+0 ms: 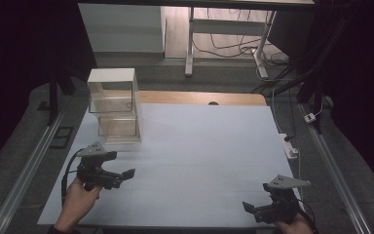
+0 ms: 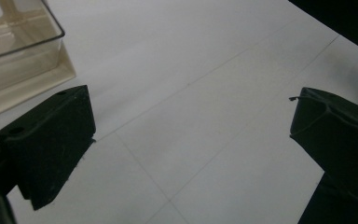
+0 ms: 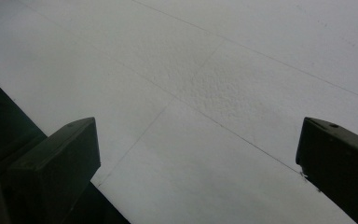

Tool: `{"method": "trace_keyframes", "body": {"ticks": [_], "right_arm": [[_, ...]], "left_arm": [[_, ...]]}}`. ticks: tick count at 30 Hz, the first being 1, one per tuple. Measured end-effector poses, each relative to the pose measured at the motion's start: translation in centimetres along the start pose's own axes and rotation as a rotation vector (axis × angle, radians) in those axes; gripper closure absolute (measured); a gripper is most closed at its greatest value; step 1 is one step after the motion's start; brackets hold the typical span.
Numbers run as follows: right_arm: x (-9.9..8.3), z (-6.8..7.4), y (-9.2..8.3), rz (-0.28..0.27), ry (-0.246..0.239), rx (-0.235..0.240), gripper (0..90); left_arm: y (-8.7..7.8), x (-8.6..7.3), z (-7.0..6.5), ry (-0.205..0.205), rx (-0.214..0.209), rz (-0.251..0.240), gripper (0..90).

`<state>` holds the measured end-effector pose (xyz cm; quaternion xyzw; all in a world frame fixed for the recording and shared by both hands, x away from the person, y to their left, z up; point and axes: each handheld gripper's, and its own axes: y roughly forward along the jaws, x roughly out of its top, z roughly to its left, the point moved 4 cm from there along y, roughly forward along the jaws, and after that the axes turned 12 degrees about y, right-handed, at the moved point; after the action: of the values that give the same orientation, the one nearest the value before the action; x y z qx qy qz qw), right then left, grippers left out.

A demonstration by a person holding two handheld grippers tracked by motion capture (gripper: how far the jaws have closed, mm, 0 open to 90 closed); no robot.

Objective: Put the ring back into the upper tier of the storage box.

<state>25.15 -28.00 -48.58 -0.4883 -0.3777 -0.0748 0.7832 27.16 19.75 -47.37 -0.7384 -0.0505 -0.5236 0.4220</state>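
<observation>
A hand holds my left gripper (image 1: 126, 174) low over the white table mat (image 1: 199, 146) at the front left. Its jaws stand wide apart in the left gripper view (image 2: 191, 135), with bare mat between them. My right gripper (image 1: 247, 207) rests near the front right edge, jaws pointing left. In the right gripper view (image 3: 198, 154) its jaws are also spread wide over bare mat. A clear two-tier shelf box (image 1: 116, 105) with a white top and cream base stands at the back left; its corner (image 2: 18, 51) lies just beyond the left jaw.
A strip of wooden tabletop (image 1: 199, 98) runs behind the mat. A white power strip (image 1: 290, 146) and cables lie off the right edge. Metal rails (image 1: 29, 165) flank the table. Desk legs (image 1: 190, 44) stand behind.
</observation>
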Motion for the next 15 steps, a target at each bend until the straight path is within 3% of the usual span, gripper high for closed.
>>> {"method": "trace_keyframes", "body": {"ticks": [15], "right_arm": [[0.0,0.1,0.1,0.007,-0.009,0.004,0.0]], "left_arm": [[-4.5,-4.1,0.3,-0.088,0.052,-0.028,0.1]]}}
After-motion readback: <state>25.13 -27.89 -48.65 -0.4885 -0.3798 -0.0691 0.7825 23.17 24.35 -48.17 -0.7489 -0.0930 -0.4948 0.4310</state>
